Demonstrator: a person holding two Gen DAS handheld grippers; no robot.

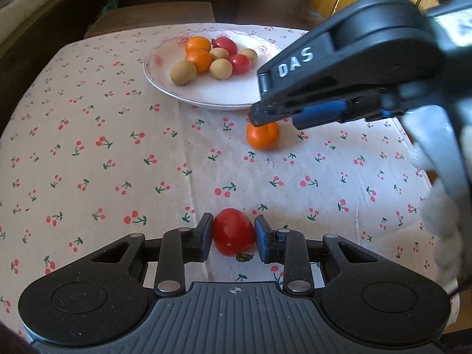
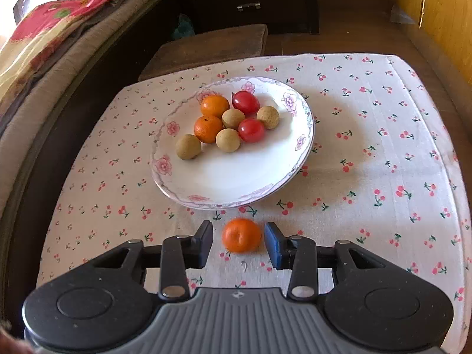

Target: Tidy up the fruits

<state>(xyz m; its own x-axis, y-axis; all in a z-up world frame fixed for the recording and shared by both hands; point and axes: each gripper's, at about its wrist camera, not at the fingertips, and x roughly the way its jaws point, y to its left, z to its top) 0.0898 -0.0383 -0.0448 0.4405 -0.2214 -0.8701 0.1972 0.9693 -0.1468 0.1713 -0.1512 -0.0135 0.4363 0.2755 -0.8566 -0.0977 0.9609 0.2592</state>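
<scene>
White cotton printed with small red cherries covers the worktop (image 2: 368, 153), and the cloth lies wrinkled but mostly bare to the right of the plate and along the near side. Its far edge stops just short of a dark wooden stool (image 2: 206, 47), and a padded bed (image 2: 44, 73) runs along the left.

A glossy white plate (image 2: 236, 183) with a pink flower border sits toward the far left of the cloth. It holds eight fruits bunched in its far half: two oranges (image 2: 208, 129), two smooth red tomatoes (image 2: 251, 130) and four dull tan, round longans (image 2: 228, 139). The near half of the plate is bare.

Two more fruits lie on the cloth. A third small orange (image 2: 242, 235) rests just in front of the plate's near rim, between the fingers of the right claw (image 2: 239, 243); a gap shows on each side of it, so that claw stands open around it without pressing. A third tomato (image 1: 233, 231), egg-shaped and shiny with a green stem end toward the camera, sits nearer the front edge, and the left claw (image 1: 234, 237) is closed on it, both pads touching its sides. A white knitted glove (image 1: 436, 200) shows behind the right claw.
</scene>
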